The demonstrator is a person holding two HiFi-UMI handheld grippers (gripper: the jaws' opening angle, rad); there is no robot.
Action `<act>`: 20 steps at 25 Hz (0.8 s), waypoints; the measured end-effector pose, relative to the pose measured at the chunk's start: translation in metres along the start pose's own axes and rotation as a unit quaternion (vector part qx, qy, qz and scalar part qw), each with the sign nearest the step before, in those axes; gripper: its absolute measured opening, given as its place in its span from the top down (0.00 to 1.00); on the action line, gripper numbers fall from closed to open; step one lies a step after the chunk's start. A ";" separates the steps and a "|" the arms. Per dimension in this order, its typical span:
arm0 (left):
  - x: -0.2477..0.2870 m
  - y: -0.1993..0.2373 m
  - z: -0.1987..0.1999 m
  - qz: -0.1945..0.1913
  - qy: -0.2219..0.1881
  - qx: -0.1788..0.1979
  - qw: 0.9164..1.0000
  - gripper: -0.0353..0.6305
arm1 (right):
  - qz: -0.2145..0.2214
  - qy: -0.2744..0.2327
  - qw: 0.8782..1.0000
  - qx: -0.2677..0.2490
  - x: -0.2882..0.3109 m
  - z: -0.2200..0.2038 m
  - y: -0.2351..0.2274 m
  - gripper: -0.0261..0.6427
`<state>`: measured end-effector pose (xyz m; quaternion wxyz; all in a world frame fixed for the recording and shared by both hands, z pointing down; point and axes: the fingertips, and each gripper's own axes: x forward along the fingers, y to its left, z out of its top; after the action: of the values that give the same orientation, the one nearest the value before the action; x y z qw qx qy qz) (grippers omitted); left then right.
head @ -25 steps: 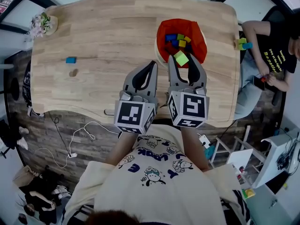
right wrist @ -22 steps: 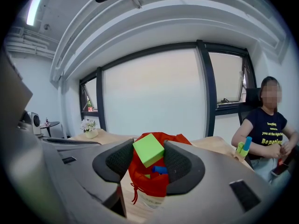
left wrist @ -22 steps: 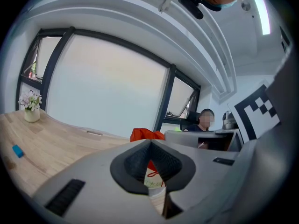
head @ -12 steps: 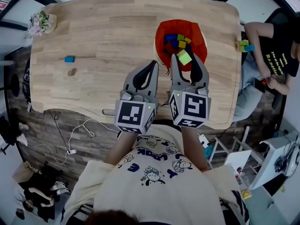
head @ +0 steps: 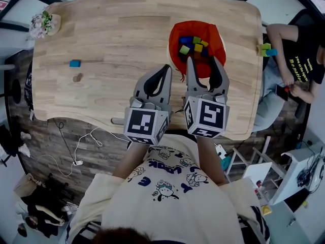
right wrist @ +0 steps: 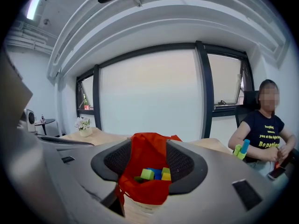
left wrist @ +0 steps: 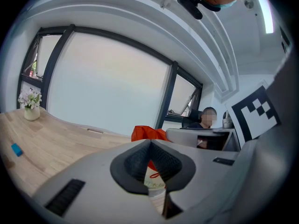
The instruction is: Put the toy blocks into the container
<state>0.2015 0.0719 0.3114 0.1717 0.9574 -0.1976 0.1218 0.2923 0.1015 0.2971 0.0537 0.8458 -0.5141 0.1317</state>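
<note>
The red container (head: 199,34) stands on the wooden table and holds several coloured blocks (head: 193,46), a light green block (head: 184,50) among them. My right gripper (head: 204,61) hovers at the container's near rim. Its jaws have just been opening and nothing is between them. In the right gripper view the container (right wrist: 145,185) and its blocks (right wrist: 154,174) show past the open right gripper (right wrist: 148,143). My left gripper (head: 166,68) is shut and empty, left of the container. One blue block (head: 75,63) lies far left on the table, and shows again (left wrist: 17,149) in the left gripper view.
A seated person (head: 297,55) at the table's right edge has stacked blocks (head: 264,49) beside an arm. A small vase of flowers (head: 44,24) stands at the far left corner. A dark spot (head: 77,78) marks the wood near the blue block.
The light green block was between my right jaws above the container. Now it lies inside among the others, and the right jaws stand wider. The left gripper stayed put.
</note>
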 end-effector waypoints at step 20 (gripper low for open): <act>-0.021 0.001 0.006 0.019 -0.019 -0.002 1.000 0.90 | 0.033 -0.025 0.999 0.018 -0.018 0.007 0.023 0.61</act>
<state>0.1832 0.0757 0.3002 0.1676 0.9552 -0.2195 0.1068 0.2653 0.1046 0.2845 0.0217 0.8323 -0.5405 0.1212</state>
